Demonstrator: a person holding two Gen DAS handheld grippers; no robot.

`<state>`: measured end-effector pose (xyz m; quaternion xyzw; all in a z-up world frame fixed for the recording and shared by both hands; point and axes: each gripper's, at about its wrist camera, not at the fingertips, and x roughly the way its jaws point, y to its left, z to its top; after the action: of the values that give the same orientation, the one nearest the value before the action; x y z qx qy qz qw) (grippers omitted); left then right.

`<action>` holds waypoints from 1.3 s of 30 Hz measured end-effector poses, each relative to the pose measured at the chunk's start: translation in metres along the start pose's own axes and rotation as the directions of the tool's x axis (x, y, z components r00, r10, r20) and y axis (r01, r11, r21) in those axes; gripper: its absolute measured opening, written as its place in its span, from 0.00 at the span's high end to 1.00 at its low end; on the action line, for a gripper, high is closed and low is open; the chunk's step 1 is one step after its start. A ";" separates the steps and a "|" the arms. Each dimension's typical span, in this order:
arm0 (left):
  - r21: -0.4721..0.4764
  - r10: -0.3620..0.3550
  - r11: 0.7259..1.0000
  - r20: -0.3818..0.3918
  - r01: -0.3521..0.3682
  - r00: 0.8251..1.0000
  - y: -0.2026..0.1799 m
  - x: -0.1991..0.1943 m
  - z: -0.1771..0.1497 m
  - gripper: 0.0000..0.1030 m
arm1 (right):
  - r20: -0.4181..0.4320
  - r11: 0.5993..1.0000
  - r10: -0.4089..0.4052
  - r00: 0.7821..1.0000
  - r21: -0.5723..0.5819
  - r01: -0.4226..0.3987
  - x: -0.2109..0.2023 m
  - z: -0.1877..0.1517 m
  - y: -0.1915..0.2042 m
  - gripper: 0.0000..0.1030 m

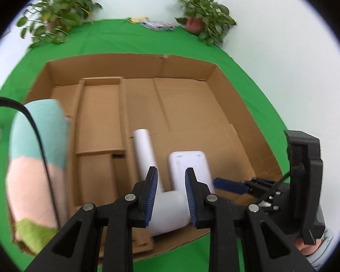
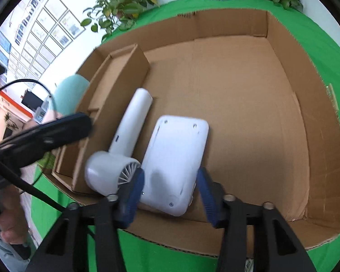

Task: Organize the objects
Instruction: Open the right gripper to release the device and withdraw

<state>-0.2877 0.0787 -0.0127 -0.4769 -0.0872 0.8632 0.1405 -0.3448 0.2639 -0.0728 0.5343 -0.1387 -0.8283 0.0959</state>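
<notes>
Where hair dryer (image 2: 115,156) meets tablet (image 2: 174,165), right tongs (image 2: 170,195) astride its near edge.

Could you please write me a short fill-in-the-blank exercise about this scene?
1. The dryer and the white slab lie in a cardboard ___.
2. The box rests on a ___ cloth.
3. The slab lies between the ___ tongs.
4. Beyond the box stand ___ potted plants.

Missing words: box; green; right; two.
</notes>
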 end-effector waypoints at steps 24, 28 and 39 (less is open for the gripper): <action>-0.374 0.031 0.927 -0.015 -0.034 0.999 0.060 -0.002 -0.060 0.75 | 0.110 0.996 -0.040 0.993 -0.079 0.049 -0.024 -0.008 0.026 0.62; -0.395 0.052 0.917 -0.013 -0.053 0.999 0.061 -0.003 -0.064 0.75 | 0.127 0.994 -0.035 0.991 -0.098 0.048 -0.035 -0.011 0.025 0.57; -0.241 0.237 0.947 0.082 -0.212 0.968 0.045 -0.032 -0.059 0.70 | 0.235 0.981 -0.110 0.966 -0.133 0.144 -0.074 -0.030 0.038 0.22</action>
<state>-0.2285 0.0269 -0.0318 -0.4485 -0.1395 0.8826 -0.0202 -0.2870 0.2470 -0.0088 0.4357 -0.0520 -0.8962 0.0657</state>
